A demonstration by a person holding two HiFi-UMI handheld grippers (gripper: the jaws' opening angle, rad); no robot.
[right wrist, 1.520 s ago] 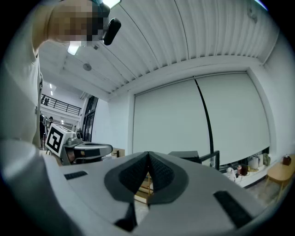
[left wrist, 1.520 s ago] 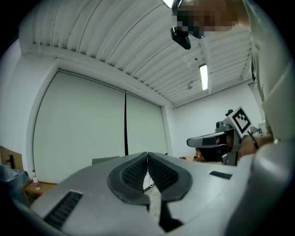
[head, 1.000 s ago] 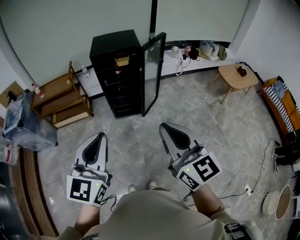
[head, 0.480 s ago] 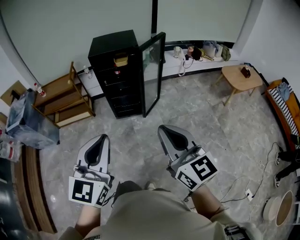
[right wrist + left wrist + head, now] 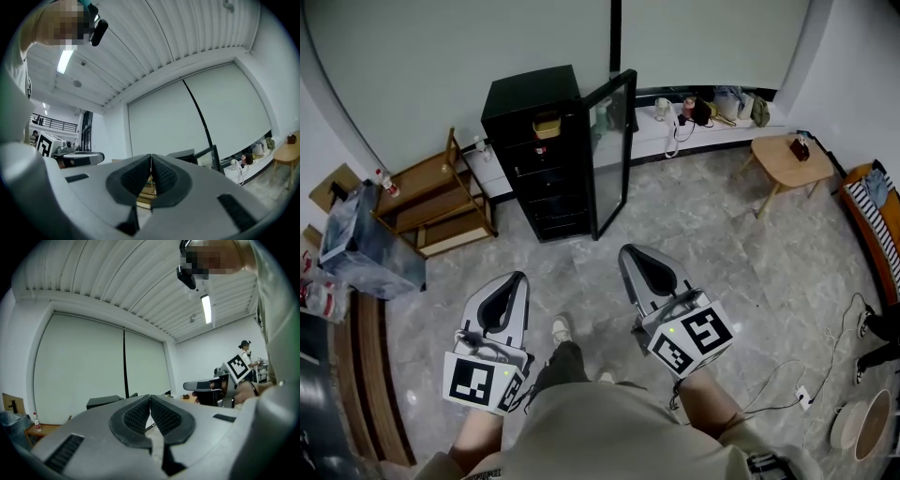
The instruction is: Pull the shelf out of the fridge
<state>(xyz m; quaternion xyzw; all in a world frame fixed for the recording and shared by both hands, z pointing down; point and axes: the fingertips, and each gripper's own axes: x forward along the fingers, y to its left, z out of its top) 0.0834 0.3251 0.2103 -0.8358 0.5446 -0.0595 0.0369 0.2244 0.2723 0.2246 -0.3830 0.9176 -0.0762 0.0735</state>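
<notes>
While the open fridge (image 5: 546, 155) stands at 12 o'clock, you hold your left tool (image 5: 512, 281) and right tool (image 5: 630, 253) pressed together (both empty).

A mock living space inside a lab-like hall: stone floor (image 5: 722, 244), black glass-door fridge (image 5: 532, 96), wooden rack (image 5: 441, 202), small wooden table (image 5: 789, 156), ribbed ceiling (image 5: 117, 282) with a strip light (image 5: 205, 309).

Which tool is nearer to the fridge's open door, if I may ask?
Right. In the head view the right tool lies just below the door; the left tool sits lower and further left.
</notes>
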